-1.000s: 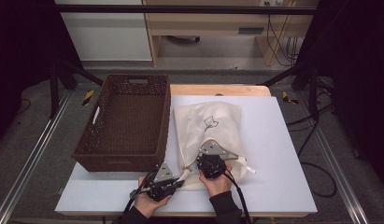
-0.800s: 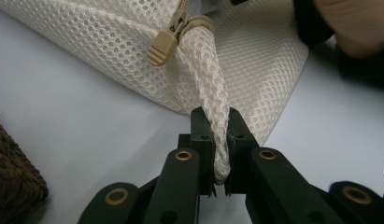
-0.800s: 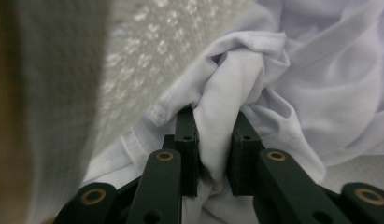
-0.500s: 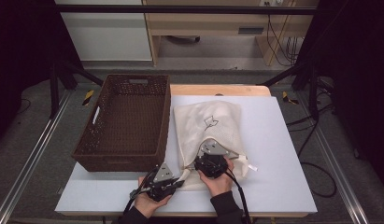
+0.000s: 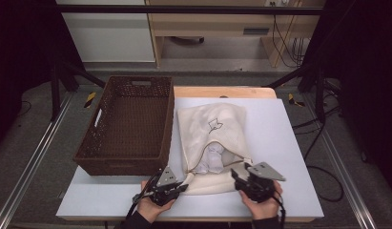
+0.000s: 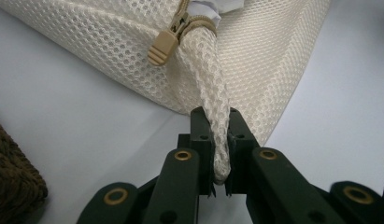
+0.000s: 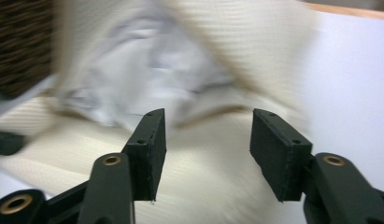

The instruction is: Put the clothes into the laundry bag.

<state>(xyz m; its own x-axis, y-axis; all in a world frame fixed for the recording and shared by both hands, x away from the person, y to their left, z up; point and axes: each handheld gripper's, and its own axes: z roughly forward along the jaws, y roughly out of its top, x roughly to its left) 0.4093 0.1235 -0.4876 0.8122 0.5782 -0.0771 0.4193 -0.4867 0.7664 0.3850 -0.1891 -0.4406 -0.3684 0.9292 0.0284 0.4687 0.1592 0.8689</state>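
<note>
A cream mesh laundry bag [image 5: 212, 126] lies on the white table [image 5: 284, 143], its near end gaping over a white garment [image 5: 210, 157]. My left gripper [image 5: 184, 186] is shut on a twisted corner of the mesh bag [image 6: 255, 56], just below the tan zipper pull [image 6: 164, 46]; in its own view the left gripper [image 6: 216, 116] pinches the mesh between its pads. My right gripper [image 5: 237, 174] hovers at the bag's near right corner. Its jaws have just been opening, then drew in slightly. The right gripper [image 7: 208, 121] is open with nothing between its pads, facing the garment [image 7: 147, 79].
A dark brown wicker basket [image 5: 129, 121] stands on the left of the table, close beside the bag. The table's right side past the bag is bare white surface. Metal rails run along the floor on both sides.
My right gripper let go of the bag's mouth and swung right and slightly up, its jaws now apart. The bag's opening gapes wider, with more white garment showing. The left gripper kept still.
</note>
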